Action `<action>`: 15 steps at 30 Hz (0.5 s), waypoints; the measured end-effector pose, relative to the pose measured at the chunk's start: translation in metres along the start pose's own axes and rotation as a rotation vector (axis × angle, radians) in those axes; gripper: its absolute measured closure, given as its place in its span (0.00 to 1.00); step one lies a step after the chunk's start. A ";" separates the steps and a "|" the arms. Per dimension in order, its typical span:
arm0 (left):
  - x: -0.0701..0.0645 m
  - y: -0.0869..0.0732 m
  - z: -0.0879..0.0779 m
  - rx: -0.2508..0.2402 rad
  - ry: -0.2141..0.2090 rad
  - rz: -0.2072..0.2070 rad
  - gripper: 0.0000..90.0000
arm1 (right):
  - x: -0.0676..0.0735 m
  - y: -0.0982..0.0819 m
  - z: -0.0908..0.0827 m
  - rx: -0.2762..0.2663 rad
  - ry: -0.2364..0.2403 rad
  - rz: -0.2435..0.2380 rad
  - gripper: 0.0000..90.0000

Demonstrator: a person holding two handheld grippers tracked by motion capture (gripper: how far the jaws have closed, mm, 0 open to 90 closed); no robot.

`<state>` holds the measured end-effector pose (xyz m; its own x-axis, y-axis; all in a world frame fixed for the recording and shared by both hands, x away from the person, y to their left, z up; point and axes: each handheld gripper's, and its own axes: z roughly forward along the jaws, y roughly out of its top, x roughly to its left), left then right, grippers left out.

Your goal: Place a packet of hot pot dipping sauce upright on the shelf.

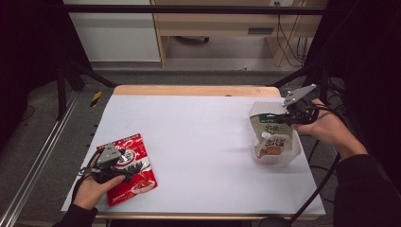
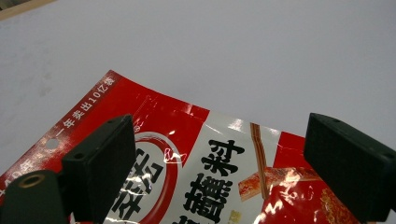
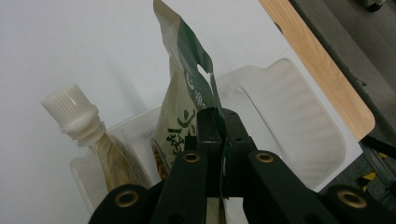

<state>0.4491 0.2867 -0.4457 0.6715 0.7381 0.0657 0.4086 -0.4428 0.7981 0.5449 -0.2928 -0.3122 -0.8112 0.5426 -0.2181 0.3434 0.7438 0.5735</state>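
Observation:
A red snack packet (image 1: 135,177) lies flat at the table's front left. My left gripper (image 1: 122,163) hovers over it, open, and its black jaws stand wide apart above the packet's printed face (image 2: 219,186) without touching it. At the right, my right gripper (image 1: 280,118) is shut on the top edge of a green-topped pouch (image 1: 270,128). In the right gripper view the gripper (image 3: 219,135) pinches that pouch (image 3: 184,70) upright inside a clear plastic container (image 3: 289,107). A spouted pouch with a white screw cap (image 3: 70,109) leans in the same container.
The clear container (image 1: 294,152) sits near the right edge of the white table sheet (image 1: 198,132). A wooden table edge (image 3: 322,70) runs just beyond it. Black frame bars stand at the table's far corners.

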 end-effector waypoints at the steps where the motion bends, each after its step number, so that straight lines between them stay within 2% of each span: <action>1: 0.000 0.000 0.000 0.000 0.000 0.001 0.10 | 0.000 -0.001 -0.001 0.002 0.000 -0.001 0.98; 7: 0.000 0.000 0.000 0.002 -0.001 0.002 0.10 | 0.003 -0.008 -0.005 0.001 -0.007 0.025 0.94; 10: 0.000 0.000 -0.001 0.003 0.000 0.007 0.10 | 0.005 -0.012 -0.008 0.012 -0.027 0.038 0.90; 15: 0.000 0.000 0.000 0.004 -0.002 0.006 0.10 | 0.009 -0.017 -0.014 -0.014 -0.042 0.063 0.86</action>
<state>0.4487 0.2870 -0.4457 0.6752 0.7344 0.0687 0.4074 -0.4489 0.7953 0.5254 -0.3057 -0.3127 -0.7675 0.6044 -0.2139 0.3866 0.7024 0.5977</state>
